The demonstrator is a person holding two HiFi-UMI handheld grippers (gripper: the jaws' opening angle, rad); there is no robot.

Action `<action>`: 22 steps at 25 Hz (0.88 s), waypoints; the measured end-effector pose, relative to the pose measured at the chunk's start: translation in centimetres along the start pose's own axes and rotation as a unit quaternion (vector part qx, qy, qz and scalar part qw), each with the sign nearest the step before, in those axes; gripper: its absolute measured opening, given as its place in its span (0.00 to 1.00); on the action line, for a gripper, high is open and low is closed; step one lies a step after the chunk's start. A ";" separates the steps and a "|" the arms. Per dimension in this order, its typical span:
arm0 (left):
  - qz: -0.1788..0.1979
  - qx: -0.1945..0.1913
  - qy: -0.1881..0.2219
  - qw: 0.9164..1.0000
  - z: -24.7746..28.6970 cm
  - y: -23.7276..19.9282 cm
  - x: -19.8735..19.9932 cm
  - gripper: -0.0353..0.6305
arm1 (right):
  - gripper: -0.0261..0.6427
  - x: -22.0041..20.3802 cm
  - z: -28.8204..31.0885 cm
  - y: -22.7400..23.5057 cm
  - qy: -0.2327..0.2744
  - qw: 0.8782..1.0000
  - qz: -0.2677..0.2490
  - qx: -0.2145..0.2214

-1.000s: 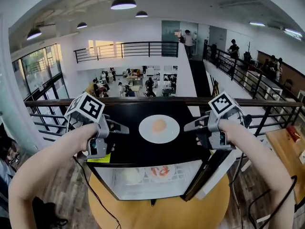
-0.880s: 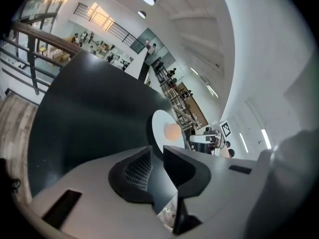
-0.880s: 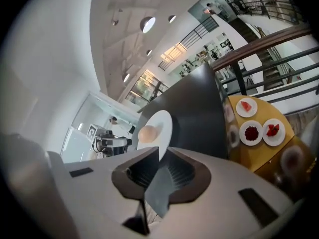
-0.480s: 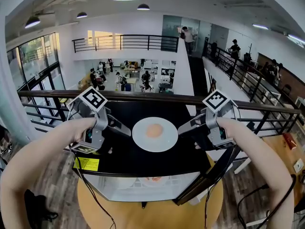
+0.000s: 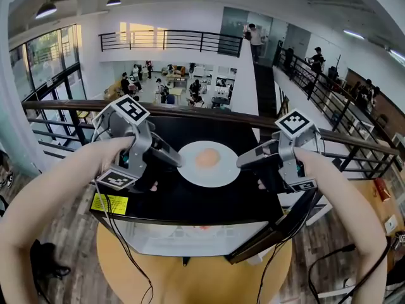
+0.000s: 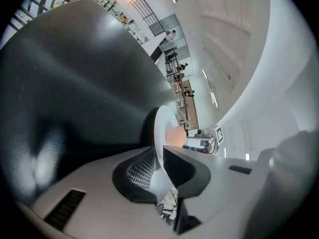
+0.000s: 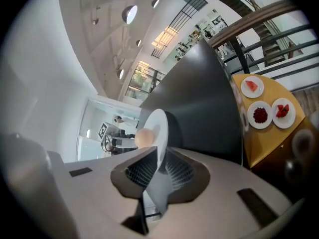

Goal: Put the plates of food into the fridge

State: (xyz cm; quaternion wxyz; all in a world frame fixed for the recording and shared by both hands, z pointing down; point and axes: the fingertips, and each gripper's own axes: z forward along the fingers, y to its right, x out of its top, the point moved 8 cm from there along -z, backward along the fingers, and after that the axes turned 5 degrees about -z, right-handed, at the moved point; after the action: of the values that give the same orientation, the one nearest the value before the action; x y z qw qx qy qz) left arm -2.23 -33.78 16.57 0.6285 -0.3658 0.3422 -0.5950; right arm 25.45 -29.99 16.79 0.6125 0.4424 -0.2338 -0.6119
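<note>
A white plate with a round orange-pink piece of food is over the black top of the fridge. My left gripper is shut on its left rim and my right gripper on its right rim. In the left gripper view the plate stands edge-on between the pads, with the food beyond my left gripper. The right gripper view shows the same plate and food, the rim pinched in my right gripper.
The fridge door hangs open at the lower right. Below the fridge is a round yellow table; three small plates of red fruit lie on it. A railing runs behind the fridge, above a lower floor.
Both grippers came in from the sides and closed on the plate's rims. The view has shifted, so less of the fridge's inside shows.
</note>
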 end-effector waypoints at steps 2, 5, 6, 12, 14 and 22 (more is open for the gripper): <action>0.000 -0.024 0.008 1.000 -1.5 -0.2 0.3 0.12 | 0.12 0.1 1.0 -1.1 0.012 0.999 0.016 0.031; 0.003 -0.041 0.020 0.999 -2.2 1.2 0.3 0.12 | 0.11 0.4 0.2 -2.1 0.028 0.998 0.028 0.054; 0.006 -0.039 0.024 0.999 -2.1 1.5 0.2 0.12 | 0.11 0.4 -0.1 -2.2 0.031 0.998 0.030 0.055; 0.016 -0.044 0.040 0.998 -3.1 2.2 -1.4 0.10 | 0.07 -1.0 -0.9 -3.9 0.052 0.994 0.023 0.091; 0.017 -0.067 0.047 0.996 -3.8 2.8 -2.6 0.10 | 0.07 -2.0 -1.6 -5.1 0.062 0.991 0.020 0.119; 0.043 -0.110 0.063 0.991 -6.9 2.7 -10.1 0.08 | 0.07 -9.4 -1.0 -7.8 0.087 0.983 0.004 0.164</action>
State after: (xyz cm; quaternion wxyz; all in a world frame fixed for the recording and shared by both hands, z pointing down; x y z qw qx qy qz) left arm -7.47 -24.00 10.77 0.5865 -0.3797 0.4596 -0.5484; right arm 20.70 -19.62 12.23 0.5523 0.5874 -0.2788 -0.5216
